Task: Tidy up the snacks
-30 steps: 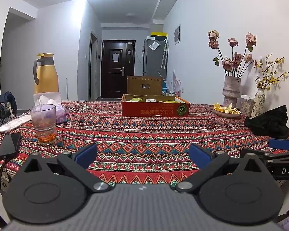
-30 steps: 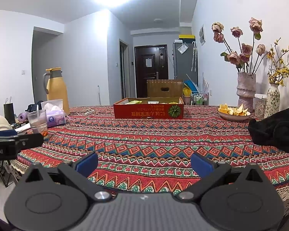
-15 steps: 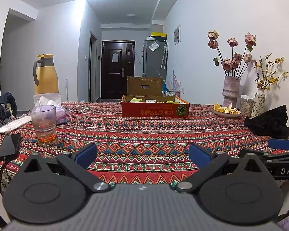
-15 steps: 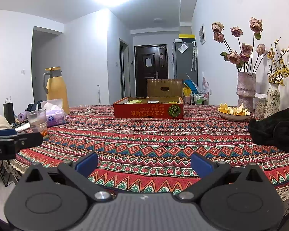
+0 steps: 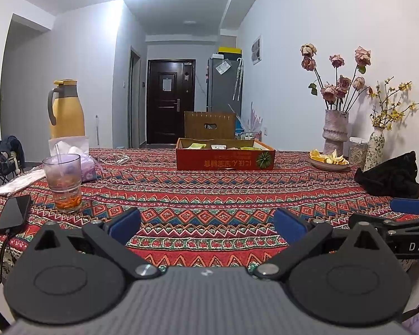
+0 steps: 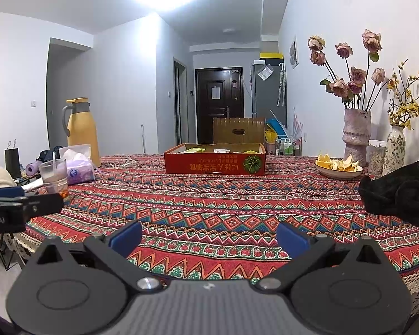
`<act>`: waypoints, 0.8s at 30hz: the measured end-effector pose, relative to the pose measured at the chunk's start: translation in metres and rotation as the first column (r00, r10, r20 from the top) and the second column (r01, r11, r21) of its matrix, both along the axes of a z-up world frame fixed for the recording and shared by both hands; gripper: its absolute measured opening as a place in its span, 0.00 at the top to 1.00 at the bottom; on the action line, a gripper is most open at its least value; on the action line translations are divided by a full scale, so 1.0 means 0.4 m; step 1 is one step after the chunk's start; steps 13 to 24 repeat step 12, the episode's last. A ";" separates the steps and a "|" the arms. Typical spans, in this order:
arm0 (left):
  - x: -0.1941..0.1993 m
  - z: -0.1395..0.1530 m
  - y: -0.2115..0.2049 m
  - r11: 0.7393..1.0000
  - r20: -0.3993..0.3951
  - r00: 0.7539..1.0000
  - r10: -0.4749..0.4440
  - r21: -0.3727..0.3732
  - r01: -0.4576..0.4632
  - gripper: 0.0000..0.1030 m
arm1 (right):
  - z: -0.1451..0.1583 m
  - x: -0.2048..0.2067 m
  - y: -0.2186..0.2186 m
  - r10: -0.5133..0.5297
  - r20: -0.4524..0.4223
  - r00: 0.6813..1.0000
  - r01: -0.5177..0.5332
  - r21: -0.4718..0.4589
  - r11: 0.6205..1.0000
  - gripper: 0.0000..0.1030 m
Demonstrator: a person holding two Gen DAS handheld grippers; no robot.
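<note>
Snacks: small flat yellow-green and white snack packets [image 5: 219, 146] lie inside the shallow red cardboard tray with a green melon print [image 5: 225, 160]; from this low angle only their tops show.
Where: the tray sits toward the far edge of the table, about mid-width, well apart from both my grippers.
Handling: I judge the packets light, soft and crinkly, likely slick film; pinch a sealed edge, not the puffed middle, and squeeze gently so nothing inside gets crushed.
Tray: thin card that would probably flex if lifted by one wall.
My left gripper [image 5: 206, 222]: blue pads wide apart, empty, at the near edge.
My right gripper [image 6: 209, 234]: also spread and empty, beside the left one.
Cloth: red zigzag-patterned tablecloth [image 6: 223, 203], bare between me and the tray.
Hazards: clear glass tumbler with a straw [image 5: 62, 182] and black phone [image 5: 13, 213] near the left edge; black bundle of fabric [image 6: 402, 194] at the right edge.
</note>
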State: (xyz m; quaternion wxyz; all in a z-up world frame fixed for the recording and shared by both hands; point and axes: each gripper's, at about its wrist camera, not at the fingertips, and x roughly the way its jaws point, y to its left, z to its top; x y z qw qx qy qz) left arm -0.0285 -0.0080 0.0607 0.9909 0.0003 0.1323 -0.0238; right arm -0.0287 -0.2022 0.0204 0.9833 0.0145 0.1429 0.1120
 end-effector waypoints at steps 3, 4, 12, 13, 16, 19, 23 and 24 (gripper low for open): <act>0.001 0.000 -0.001 1.000 0.000 1.000 -0.001 0.001 0.001 0.00 | 0.001 0.000 0.000 -0.001 0.001 1.000 0.001 0.000 1.000 0.00; 0.001 0.000 -0.001 1.000 0.001 1.000 -0.002 0.001 0.002 0.00 | 0.000 0.000 0.001 0.000 0.001 1.000 0.000 -0.002 1.000 0.00; 0.005 -0.004 -0.002 1.000 -0.003 1.000 -0.013 0.000 0.013 0.00 | -0.005 0.007 0.003 0.006 -0.012 1.000 -0.005 0.003 1.000 0.00; 0.005 -0.004 -0.002 1.000 -0.003 1.000 -0.013 0.000 0.013 0.00 | -0.005 0.007 0.003 0.006 -0.012 1.000 -0.005 0.003 1.000 0.00; 0.005 -0.004 -0.002 1.000 -0.003 1.000 -0.013 0.000 0.013 0.00 | -0.005 0.007 0.003 0.006 -0.012 1.000 -0.005 0.003 1.000 0.00; 0.005 -0.004 -0.002 1.000 -0.003 1.000 -0.013 0.000 0.013 0.00 | -0.005 0.007 0.003 0.006 -0.012 1.000 -0.005 0.003 1.000 0.00; 0.005 -0.004 -0.002 1.000 -0.003 1.000 -0.013 0.000 0.013 0.00 | -0.005 0.007 0.003 0.006 -0.012 1.000 -0.005 0.003 1.000 0.00; 0.005 -0.004 -0.002 1.000 -0.003 1.000 -0.013 0.000 0.013 0.00 | -0.005 0.007 0.003 0.006 -0.012 1.000 -0.005 0.003 1.000 0.00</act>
